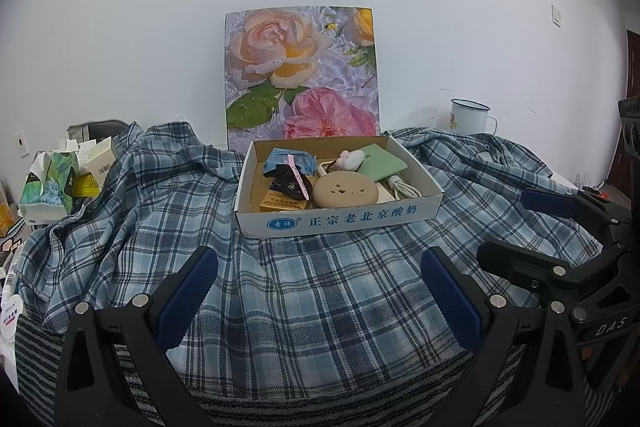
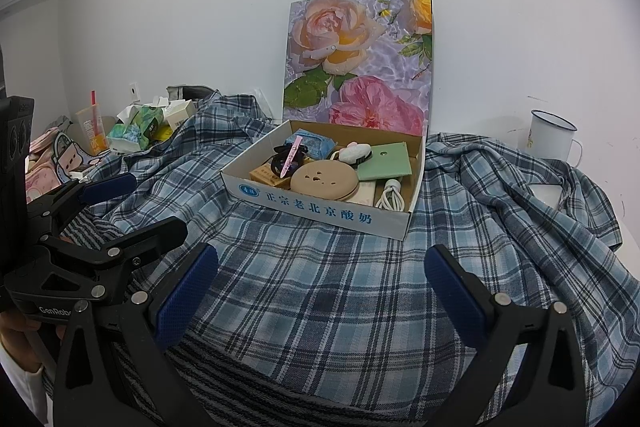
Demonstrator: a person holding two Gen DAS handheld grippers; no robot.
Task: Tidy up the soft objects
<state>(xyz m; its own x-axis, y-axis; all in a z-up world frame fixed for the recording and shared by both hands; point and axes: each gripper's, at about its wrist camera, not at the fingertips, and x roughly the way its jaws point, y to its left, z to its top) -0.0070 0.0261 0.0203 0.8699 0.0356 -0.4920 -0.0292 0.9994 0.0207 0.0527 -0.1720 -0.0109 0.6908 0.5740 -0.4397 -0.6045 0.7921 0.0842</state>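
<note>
While the plaid shirt (image 1: 320, 287) lies rumpled beneath the cardboard box (image 2: 320, 215), unfolded, both left gripper (image 1: 320, 291) and right gripper (image 2: 320, 291) hover spread, holding nothing.

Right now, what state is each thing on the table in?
Left gripper: open, empty, over the shirt.
Right gripper: open, empty.
Plaid shirt: spread out, rumpled at the edges.
Cardboard box: open, filled with small items, resting on the shirt.
Enamel mug: upright.
Tissue pack: opened, tissue sticking out.
</note>
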